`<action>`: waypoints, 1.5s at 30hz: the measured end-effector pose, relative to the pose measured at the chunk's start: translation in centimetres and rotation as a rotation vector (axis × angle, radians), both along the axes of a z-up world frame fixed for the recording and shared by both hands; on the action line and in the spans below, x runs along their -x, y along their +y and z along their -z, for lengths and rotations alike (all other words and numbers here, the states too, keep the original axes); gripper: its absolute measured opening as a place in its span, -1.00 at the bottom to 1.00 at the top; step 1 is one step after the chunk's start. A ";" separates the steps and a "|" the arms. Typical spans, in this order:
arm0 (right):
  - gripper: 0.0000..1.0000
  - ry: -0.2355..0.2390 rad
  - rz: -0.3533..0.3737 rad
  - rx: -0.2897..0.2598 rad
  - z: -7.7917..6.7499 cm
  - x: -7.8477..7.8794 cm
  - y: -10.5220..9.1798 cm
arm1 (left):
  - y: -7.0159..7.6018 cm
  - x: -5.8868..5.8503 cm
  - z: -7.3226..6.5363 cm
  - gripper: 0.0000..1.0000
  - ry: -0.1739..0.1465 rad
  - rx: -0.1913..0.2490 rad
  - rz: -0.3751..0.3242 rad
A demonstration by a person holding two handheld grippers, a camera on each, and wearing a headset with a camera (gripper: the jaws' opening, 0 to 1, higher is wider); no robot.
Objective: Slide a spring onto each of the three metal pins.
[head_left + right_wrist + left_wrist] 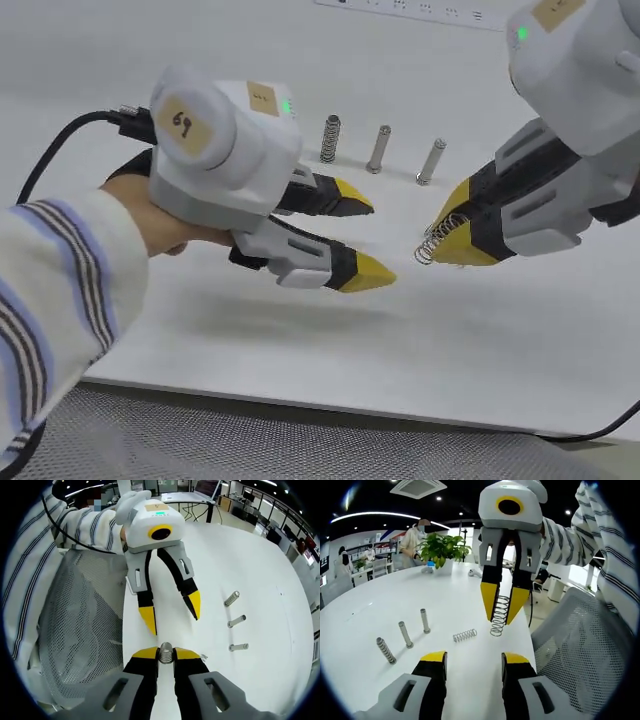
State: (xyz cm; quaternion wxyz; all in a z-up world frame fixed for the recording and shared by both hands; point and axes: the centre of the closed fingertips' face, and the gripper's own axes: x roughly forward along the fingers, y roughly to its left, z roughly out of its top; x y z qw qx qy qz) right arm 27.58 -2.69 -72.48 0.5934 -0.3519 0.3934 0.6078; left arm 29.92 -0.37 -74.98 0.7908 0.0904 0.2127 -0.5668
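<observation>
There are three metal pins, three springs and two tongs.

In the head view, at the left of the frame, a hand [150, 215] in a striped sleeve [60, 290] holds the left gripper [372, 238]. Its jaws are spread apart with nothing between them. At upper centre the pins stand upright in a row on the white table [300, 340]. The leftmost pin [331, 152] wears the fitted spring [331, 130]. The middle pin [379, 148] and the rightmost pin [432, 160] are bare. At the right, the right gripper [445, 235] is clamped on the held spring [436, 243]. Its coils poke out past the yellow tips toward the left gripper. This spring sits just below the rightmost pin in the frame, apart from it.

In the left gripper view the pins are at lower left. The loose spring [465, 635] lies flat on the table at centre, above the gap of the open jaws, between the pins and the right gripper and touching neither. The held spring hangs from the right gripper's tips just right of it.

In the right gripper view the held spring shows end-on between the closed tips at bottom centre, with the three pins at the right.
</observation>
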 end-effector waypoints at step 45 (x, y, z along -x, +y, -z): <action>-0.84 0.038 0.069 0.042 0.7 -2.7 -0.6 | 3.6 -4.5 1.2 0.96 0.031 0.072 -0.287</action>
